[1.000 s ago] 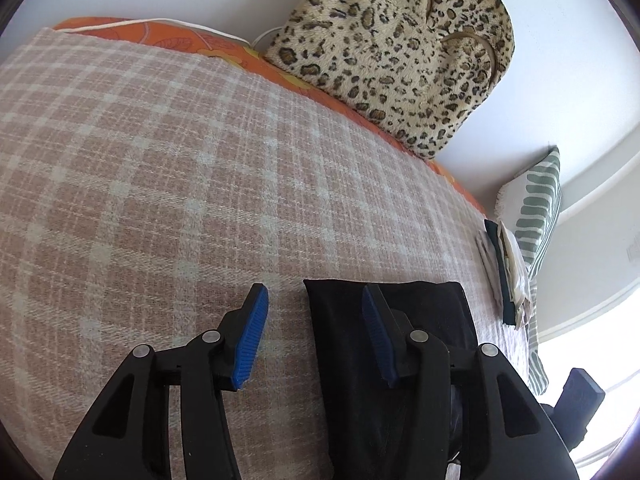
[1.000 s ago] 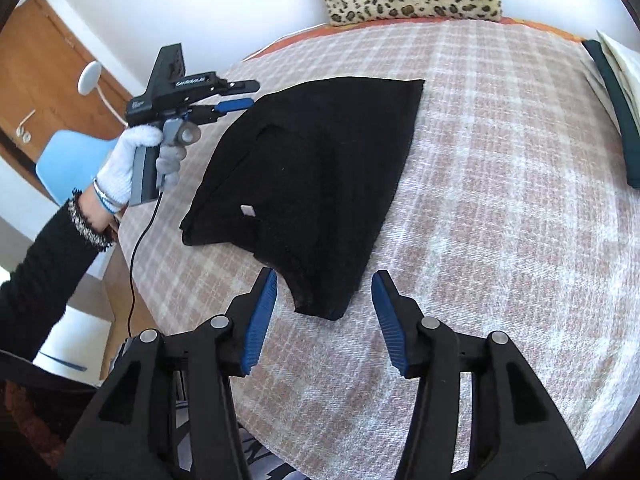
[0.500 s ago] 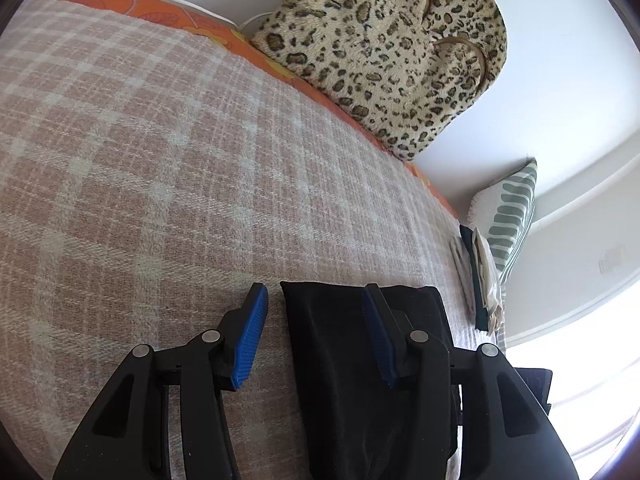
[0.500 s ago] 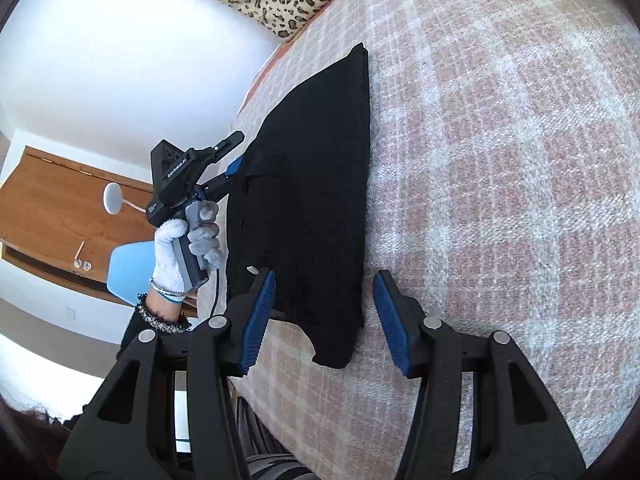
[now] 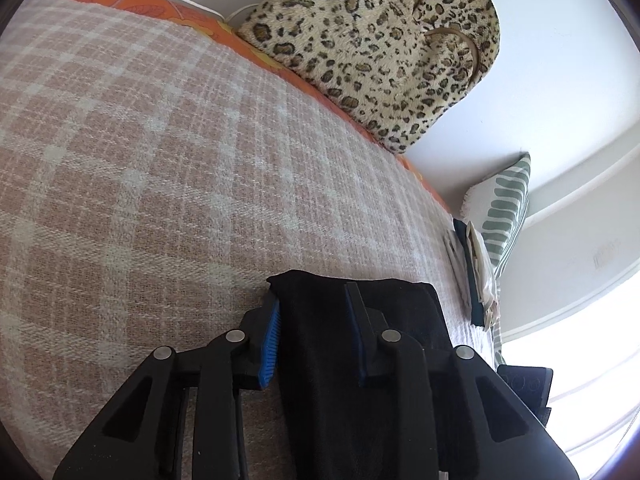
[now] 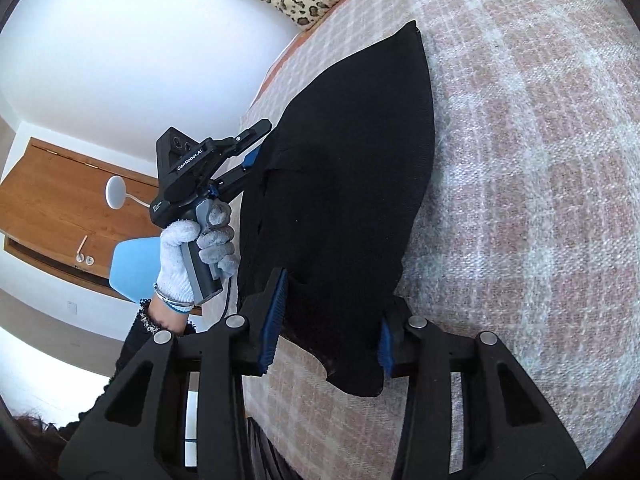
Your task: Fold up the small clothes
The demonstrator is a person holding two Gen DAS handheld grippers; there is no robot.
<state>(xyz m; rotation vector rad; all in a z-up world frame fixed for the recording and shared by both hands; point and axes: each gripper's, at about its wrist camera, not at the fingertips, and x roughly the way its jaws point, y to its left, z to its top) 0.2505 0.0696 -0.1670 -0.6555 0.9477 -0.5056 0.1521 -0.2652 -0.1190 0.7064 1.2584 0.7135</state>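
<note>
Our left gripper (image 5: 314, 312) has just been closing its 2 blue pads (image 5: 270, 338) and now pinches one edge of the black garment (image 6: 344, 184), cloth bunched between the jaws. Our right gripper (image 6: 330, 320) has likewise just been closing; its 2 pads press on the garment's opposite, narrower end, which fills the gap between them. Seen from the right wrist, we find the left gripper held in a white-gloved hand (image 6: 192, 256) at the garment's far side. The garment lies spread on the pink checked blanket (image 5: 160, 168). Beyond it we see a leopard-print cushion (image 5: 380, 48) against the wall, a stack of folded clothes (image 5: 476, 276) and a green striped pillow (image 5: 504, 208).
</note>
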